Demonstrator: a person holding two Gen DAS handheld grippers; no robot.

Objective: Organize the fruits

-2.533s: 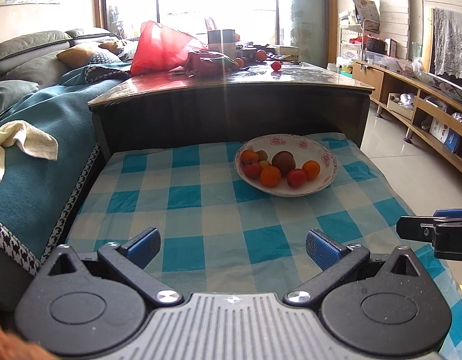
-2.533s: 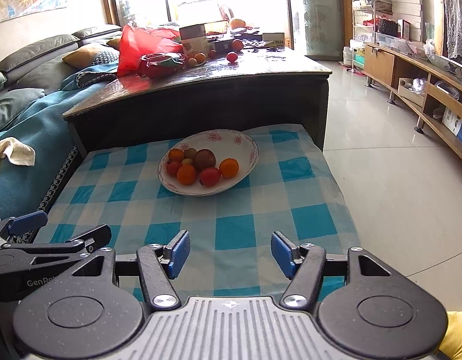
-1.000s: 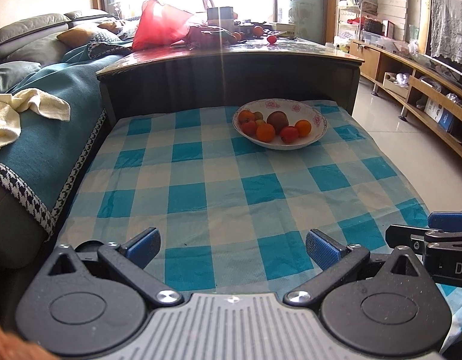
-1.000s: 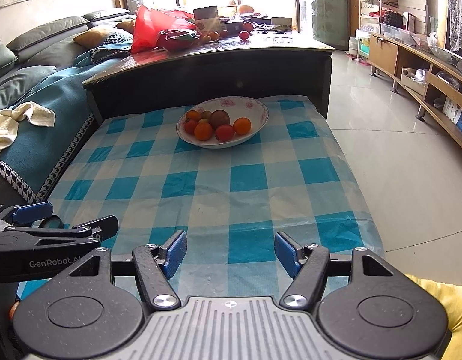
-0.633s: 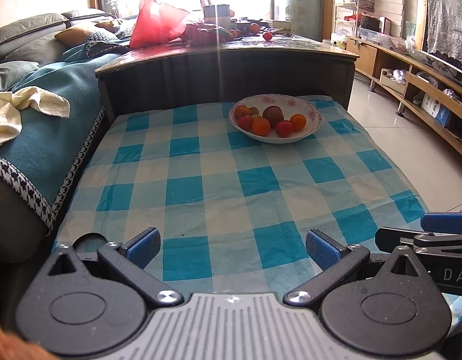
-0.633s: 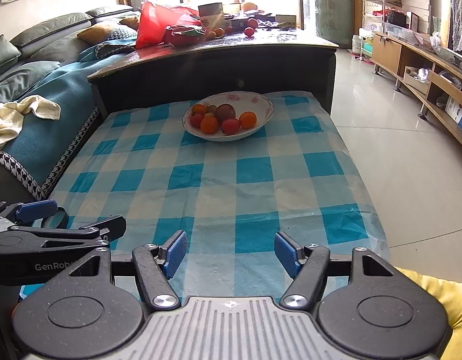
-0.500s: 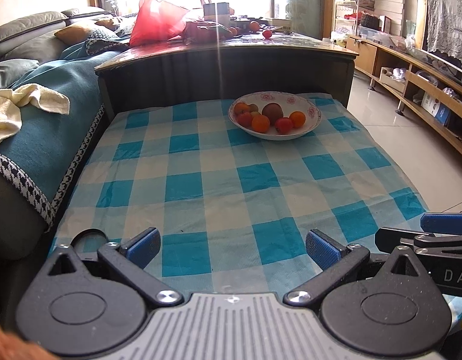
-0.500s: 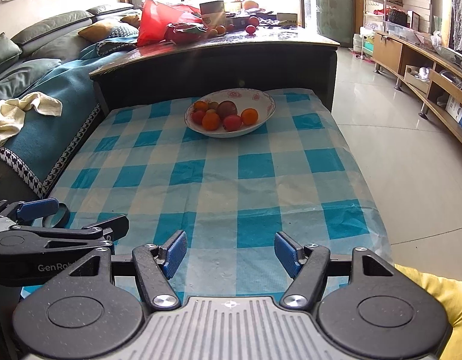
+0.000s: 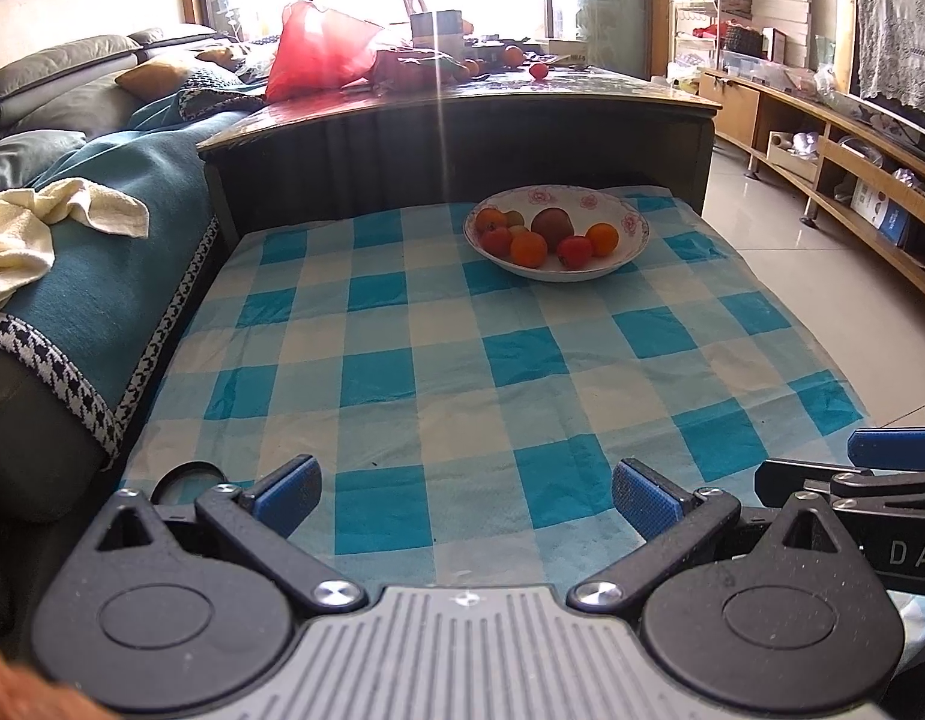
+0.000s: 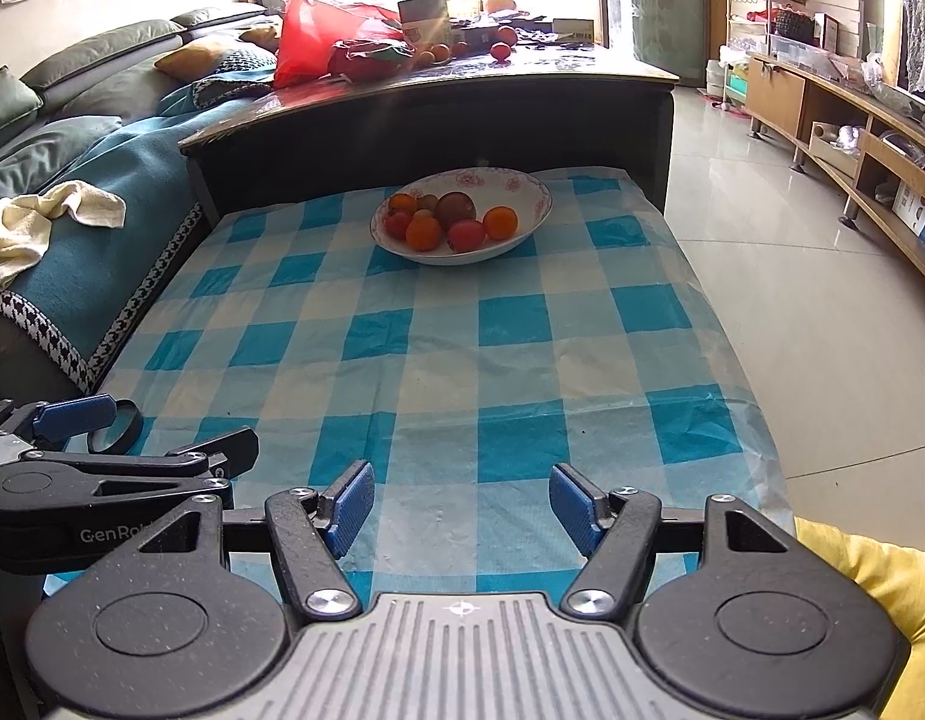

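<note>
Both grippers hang low over the near edge of a desk covered with a blue-and-white checked plastic cloth (image 9: 438,360). In its own wrist view the left gripper (image 9: 465,489) has its blue-padded jaws standing wide apart, with only cloth showing between them. Likewise the right gripper (image 10: 462,501) has its blue pads parted and holds nothing; it also shows at the right edge of the left view, while the left one shows at the left edge of the right view.

Far across the cloth, near the back edge, sits a shallow white bowl with pink flowers on its rim (image 9: 633,222). Inside it lie the small round orange and red fruits (image 9: 528,249), packed together around one larger brownish-red fruit (image 9: 552,221). They are well apart from both grippers.

Behind the bowl rises a taller dark wooden desk with a glossy top (image 10: 522,75), carrying a red plastic bag (image 10: 309,39), a box and a few more loose fruits. A small black ring (image 10: 117,417) lies on the cloth just beside the left gripper. To the left stands a sofa under a teal cover (image 9: 96,228), with a cream towel (image 9: 36,222) on it.
</note>
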